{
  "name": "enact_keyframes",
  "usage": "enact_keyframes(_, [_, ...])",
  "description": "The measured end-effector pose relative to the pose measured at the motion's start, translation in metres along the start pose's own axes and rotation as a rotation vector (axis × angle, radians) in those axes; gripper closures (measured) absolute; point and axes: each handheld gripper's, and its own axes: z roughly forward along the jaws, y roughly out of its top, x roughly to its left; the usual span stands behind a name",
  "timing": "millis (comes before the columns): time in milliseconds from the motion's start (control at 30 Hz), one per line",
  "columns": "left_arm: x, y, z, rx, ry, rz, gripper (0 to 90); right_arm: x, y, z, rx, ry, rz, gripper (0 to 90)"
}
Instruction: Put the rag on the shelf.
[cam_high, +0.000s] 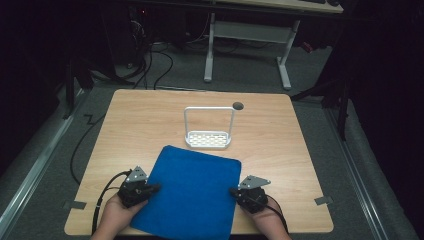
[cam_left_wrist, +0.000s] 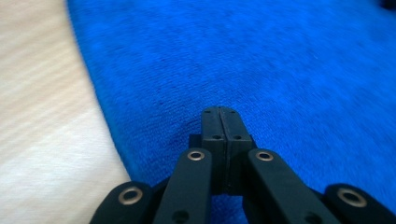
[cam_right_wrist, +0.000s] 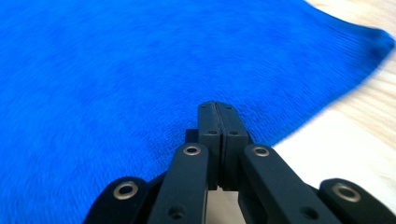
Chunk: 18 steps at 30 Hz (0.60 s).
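A blue cloth (cam_high: 187, 192) lies flat on the wooden table (cam_high: 145, 117), its near edge hanging over the table's front. My left gripper (cam_high: 155, 188) rests at the cloth's left edge, jaws pressed together, tip pointing onto the cloth (cam_left_wrist: 280, 70). In the left gripper view the left gripper (cam_left_wrist: 220, 111) has nothing visible between its pads. My right gripper (cam_high: 233, 191) sits at the cloth's right edge, pointing inward. In the right gripper view the right gripper (cam_right_wrist: 217, 105) is likewise shut over the cloth (cam_right_wrist: 116, 70), with no fabric seen between the jaws.
A small white rack (cam_high: 208, 139) with a tall wire handle and perforated base stands just beyond the cloth, mid-table. A dark round hole (cam_high: 238, 105) sits behind it. A white-legged desk (cam_high: 247, 32) and cables occupy the floor beyond.
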Motion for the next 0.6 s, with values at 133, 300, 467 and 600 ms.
enact_keyframes(133, [-0.023,0.0,0.005,0.015,-0.059,0.048,88.8,-0.019,-0.002,-0.002,-0.005,-0.062,0.025,90.0])
enact_keyframes(300, [-0.047,0.0,0.01,0.022,-0.104,0.105,86.2,-0.039,-0.005,-0.005,-0.015,-0.108,0.064,90.0])
enact_keyframes(467, [-0.058,-0.003,0.011,0.02,-0.11,0.124,86.1,-0.043,-0.009,-0.009,-0.013,-0.118,0.065,90.0])
enact_keyframes(600, [-0.057,-0.006,0.008,0.018,-0.138,0.093,86.1,-0.036,-0.013,-0.015,0.003,-0.114,0.06,90.0])
